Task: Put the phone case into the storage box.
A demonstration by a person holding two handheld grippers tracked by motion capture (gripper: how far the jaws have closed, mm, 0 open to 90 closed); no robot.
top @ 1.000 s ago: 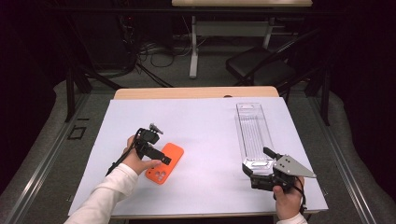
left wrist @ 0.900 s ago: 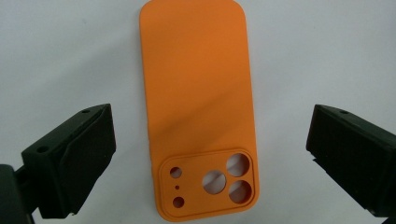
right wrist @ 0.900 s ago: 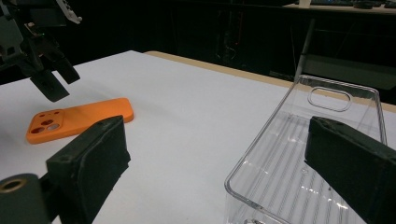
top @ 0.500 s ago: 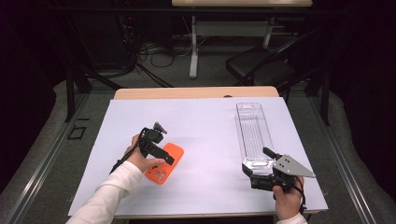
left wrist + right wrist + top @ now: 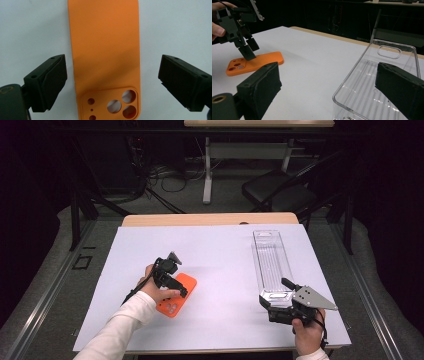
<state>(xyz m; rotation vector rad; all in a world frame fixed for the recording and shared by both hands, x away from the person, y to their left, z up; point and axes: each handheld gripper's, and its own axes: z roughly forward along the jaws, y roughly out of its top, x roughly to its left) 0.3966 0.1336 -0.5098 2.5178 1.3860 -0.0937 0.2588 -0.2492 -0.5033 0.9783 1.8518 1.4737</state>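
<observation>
An orange phone case (image 5: 187,282) lies back up on the white table cover, camera cut-outs toward the person. A hand holds my left gripper (image 5: 180,289) tilted down over it. In the left gripper view the orange phone case (image 5: 105,37) lies between the jaws of the left gripper (image 5: 112,68), which have just been closing and stand open, with white gaps on both sides. A clear plastic tray (image 5: 271,262) lies lengthwise at the right. My right gripper (image 5: 275,295) is open at its near end, and in the right gripper view the tray (image 5: 372,82) runs away from the right gripper (image 5: 329,77).
The white sheet (image 5: 220,255) covers most of the table, with a wooden strip (image 5: 210,219) bare at the far edge. Beyond the table stand a black chair (image 5: 280,195), white desk legs (image 5: 207,175) and floor cables (image 5: 165,172).
The left gripper has shifted slightly right and down over the orange case. The right gripper and the clear tray have stayed put.
</observation>
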